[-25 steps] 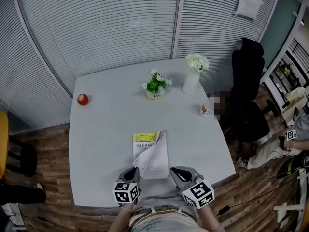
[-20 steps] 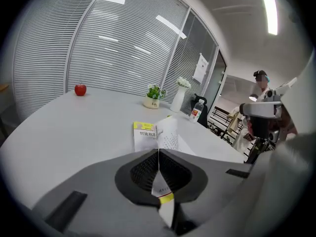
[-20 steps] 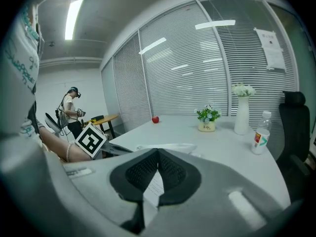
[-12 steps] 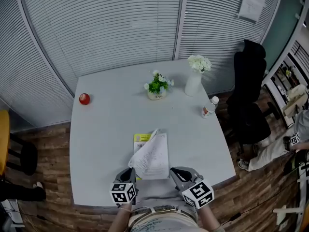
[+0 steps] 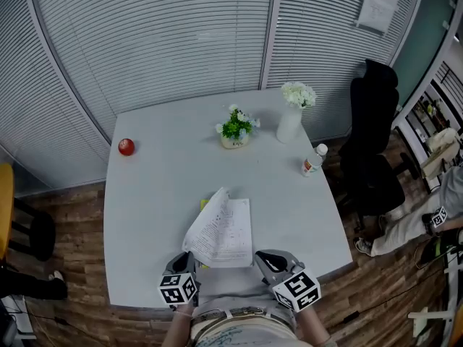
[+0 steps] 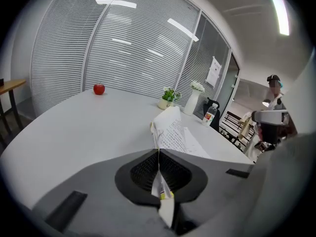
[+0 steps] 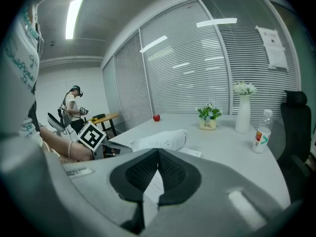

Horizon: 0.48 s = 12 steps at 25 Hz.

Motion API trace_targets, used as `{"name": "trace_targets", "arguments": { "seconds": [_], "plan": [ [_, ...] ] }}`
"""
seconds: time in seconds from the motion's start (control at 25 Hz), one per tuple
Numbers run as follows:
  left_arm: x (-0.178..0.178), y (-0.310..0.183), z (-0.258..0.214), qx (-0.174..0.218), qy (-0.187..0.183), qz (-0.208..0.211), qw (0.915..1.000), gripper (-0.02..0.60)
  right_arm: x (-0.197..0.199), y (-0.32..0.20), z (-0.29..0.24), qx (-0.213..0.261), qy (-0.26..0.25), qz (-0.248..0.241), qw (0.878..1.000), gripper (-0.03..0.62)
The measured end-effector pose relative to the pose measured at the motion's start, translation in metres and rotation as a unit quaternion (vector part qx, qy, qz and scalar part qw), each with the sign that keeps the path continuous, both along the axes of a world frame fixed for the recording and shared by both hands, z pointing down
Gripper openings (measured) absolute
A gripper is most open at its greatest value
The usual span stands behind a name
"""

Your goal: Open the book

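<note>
The tabletop [image 5: 159,194] carries 1 book [image 5: 224,233], 1 red apple [image 5: 126,147], 1 bottle [image 5: 312,160], 1 vase [image 5: 289,124] and 1 small pot [image 5: 233,142]. There are 2 tongs at its near edge, and 1 black chair [image 5: 369,114] stands beside its far right corner.

The book lies at the near edge between the 2 tongs and is partly open. A sheaf of printed white pages is lifted and bowed over toward the left, with a strip of yellow cover showing under it. The right-hand page lies flat on the tabletop.

The left tongs [image 5: 192,260] are pressed together on the lifted sheaf, a yellow edge showing in their grip. The right tongs [image 5: 262,257] are pinched on a white page at the book's near right corner.

The vase holds white flowers [image 5: 296,92]. The pot holds a green plant [image 5: 235,121] with small pale blooms. The bottle has a white cap, and its contents cannot be made out.
</note>
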<state>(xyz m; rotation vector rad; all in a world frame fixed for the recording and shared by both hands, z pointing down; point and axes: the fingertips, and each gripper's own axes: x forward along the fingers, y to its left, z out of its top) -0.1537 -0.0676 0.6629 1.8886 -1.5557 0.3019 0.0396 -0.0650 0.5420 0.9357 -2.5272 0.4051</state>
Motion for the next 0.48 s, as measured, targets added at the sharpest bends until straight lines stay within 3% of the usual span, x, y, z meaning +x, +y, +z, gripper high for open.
{"name": "trace_targets", "arguments": {
  "seconds": [0.48],
  "plan": [
    [-0.042,0.012,0.011,-0.016,-0.007,-0.053,0.9984,0.003,-0.005,-0.002,0.000,-0.001,0.003,-0.007,1.000,0.003]
  ]
}}
